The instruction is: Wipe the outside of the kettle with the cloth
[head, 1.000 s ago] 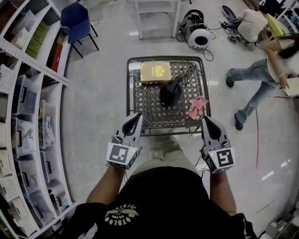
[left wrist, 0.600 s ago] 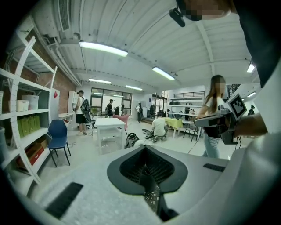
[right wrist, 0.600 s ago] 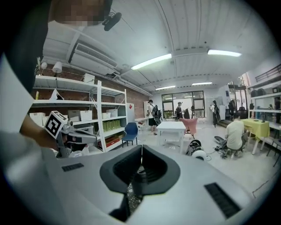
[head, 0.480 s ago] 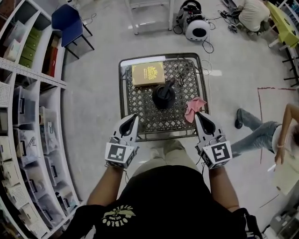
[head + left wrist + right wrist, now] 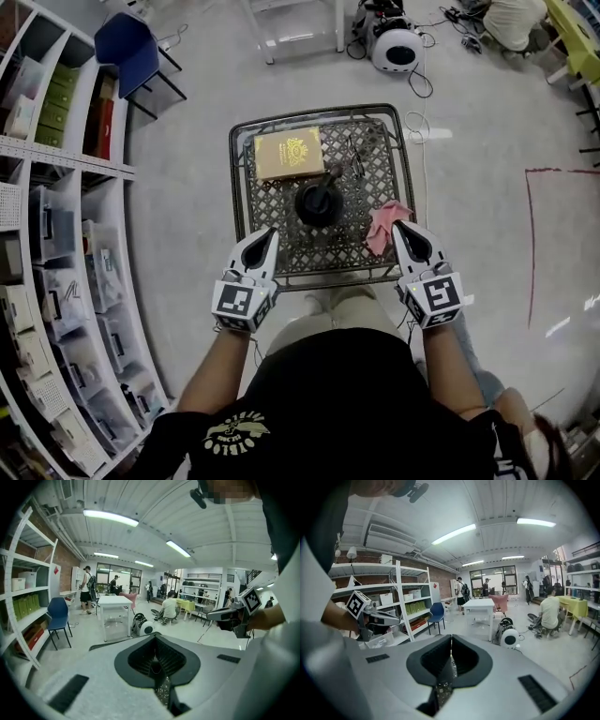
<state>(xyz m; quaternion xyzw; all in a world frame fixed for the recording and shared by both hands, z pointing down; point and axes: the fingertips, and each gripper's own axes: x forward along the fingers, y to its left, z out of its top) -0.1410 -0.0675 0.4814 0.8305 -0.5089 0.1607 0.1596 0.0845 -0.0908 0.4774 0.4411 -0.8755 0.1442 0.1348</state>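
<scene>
A black kettle (image 5: pixel 318 205) stands in the middle of a metal lattice table (image 5: pixel 275 205). A pink cloth (image 5: pixel 382 226) lies crumpled at the table's right edge. In the head view my left gripper (image 5: pixel 270 234) hovers over the near left edge of the table, shut with nothing in it. My right gripper (image 5: pixel 401 228) is shut too, its tip just right of the cloth; I cannot tell whether it touches. Each gripper view looks over its shut jaws into the room: the left gripper (image 5: pixel 155 637) and the right gripper (image 5: pixel 451 638) hold nothing.
A yellow box (image 5: pixel 289 153) and thin dark items (image 5: pixel 356 153) lie at the table's far side. Shelves with bins (image 5: pixel 56 234) line the left. A blue chair (image 5: pixel 131 52), a white table (image 5: pixel 291 28), a round white machine (image 5: pixel 398 47) and a crouching person (image 5: pixel 514 19) are beyond.
Both grippers have moved forward and down towards the table's near edge; the right tip has come up beside the pink cloth. The person walking on the right has left the view.
</scene>
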